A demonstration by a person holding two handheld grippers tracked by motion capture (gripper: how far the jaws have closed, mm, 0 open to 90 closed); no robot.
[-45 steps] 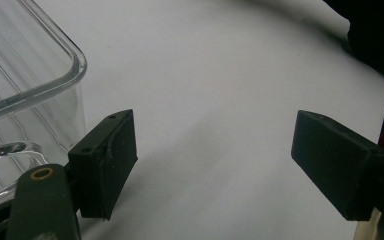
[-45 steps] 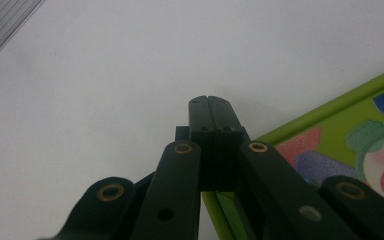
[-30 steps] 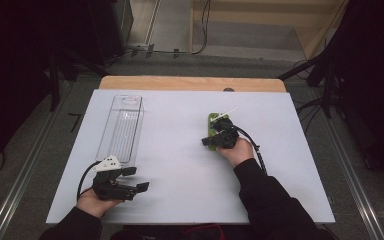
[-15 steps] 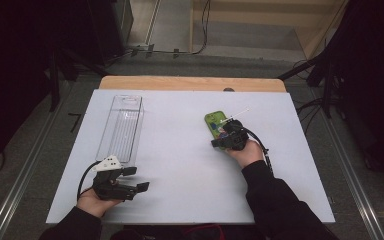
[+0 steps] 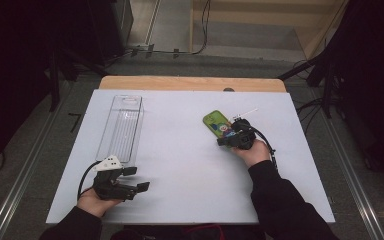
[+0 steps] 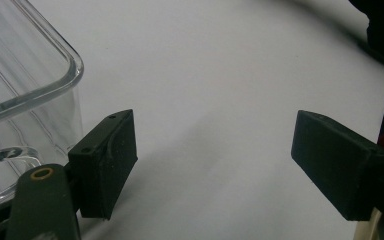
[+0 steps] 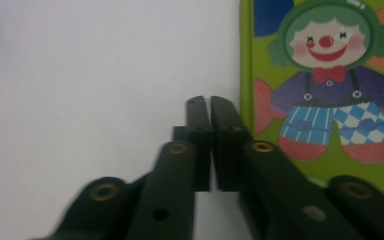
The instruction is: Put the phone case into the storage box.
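While the right gripper (image 7: pixel 211 107) sits beside the green clown case (image 5: pixel 217 122) on the desk (image 5: pixel 190 165), jaws just parting with nothing between them, the left gripper (image 5: pixel 135 180) waits released; next, probably widen and straddle the case's edge

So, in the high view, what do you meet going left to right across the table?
Left gripper, jaws open, and the clear plastic container above it → green clown-print case → right gripper, jaws nearly shut with nothing between them, beside the case's near end.
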